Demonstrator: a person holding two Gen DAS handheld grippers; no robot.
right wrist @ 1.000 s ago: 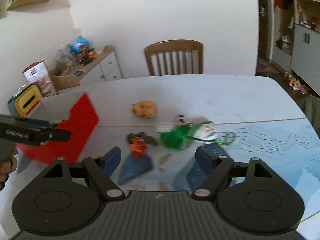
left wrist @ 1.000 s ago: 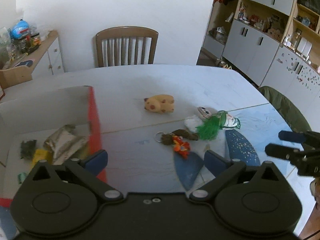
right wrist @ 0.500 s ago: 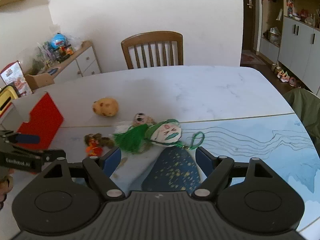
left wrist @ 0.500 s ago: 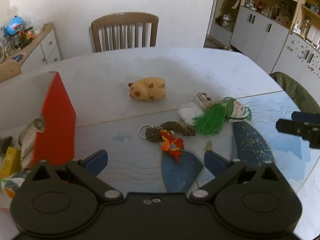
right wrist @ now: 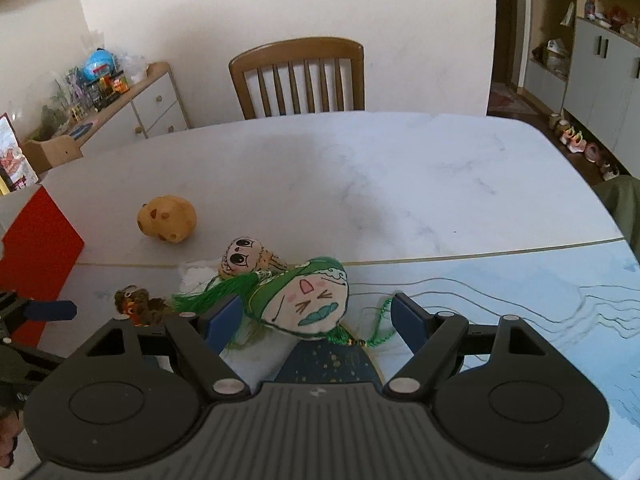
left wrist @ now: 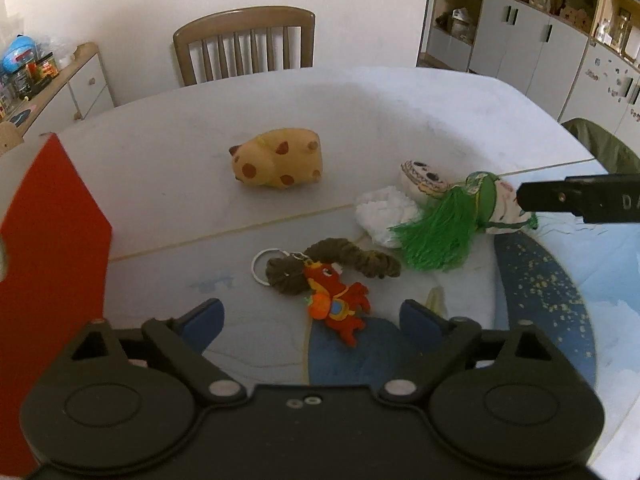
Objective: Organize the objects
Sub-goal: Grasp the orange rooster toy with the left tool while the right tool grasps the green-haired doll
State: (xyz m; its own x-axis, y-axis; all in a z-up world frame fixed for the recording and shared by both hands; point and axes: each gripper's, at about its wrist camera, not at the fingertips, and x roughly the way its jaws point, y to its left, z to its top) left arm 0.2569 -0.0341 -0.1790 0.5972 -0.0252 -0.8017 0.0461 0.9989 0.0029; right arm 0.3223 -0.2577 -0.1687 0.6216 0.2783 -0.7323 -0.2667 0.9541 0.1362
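Observation:
A red dragon keychain point(left wrist: 334, 300) with a brown knotted cord point(left wrist: 340, 264) lies just ahead of my open left gripper point(left wrist: 312, 316). A green-tasselled pouch with a drawn face point(right wrist: 308, 300) sits between the blue fingers of my open right gripper point(right wrist: 316, 316); the jaws stand apart from it. In the left wrist view the same pouch point(left wrist: 452, 224) lies beside a white cloth point(left wrist: 384, 212), with the right gripper's finger point(left wrist: 580, 202) over its right end. Behind the pouch lies a small face charm point(right wrist: 244, 256). A yellow spotted pig toy point(left wrist: 276, 164) stands farther back.
A red box point(left wrist: 52, 264) stands at the left edge of the table point(right wrist: 360, 180). A wooden chair point(right wrist: 300, 76) is at the far side, a sideboard with clutter point(right wrist: 100, 88) at the left, and cabinets point(left wrist: 540, 36) at the right.
Both grippers have moved forward and down toward the toys. The right gripper now straddles the green pouch. The left gripper has swung right, away from the red box.

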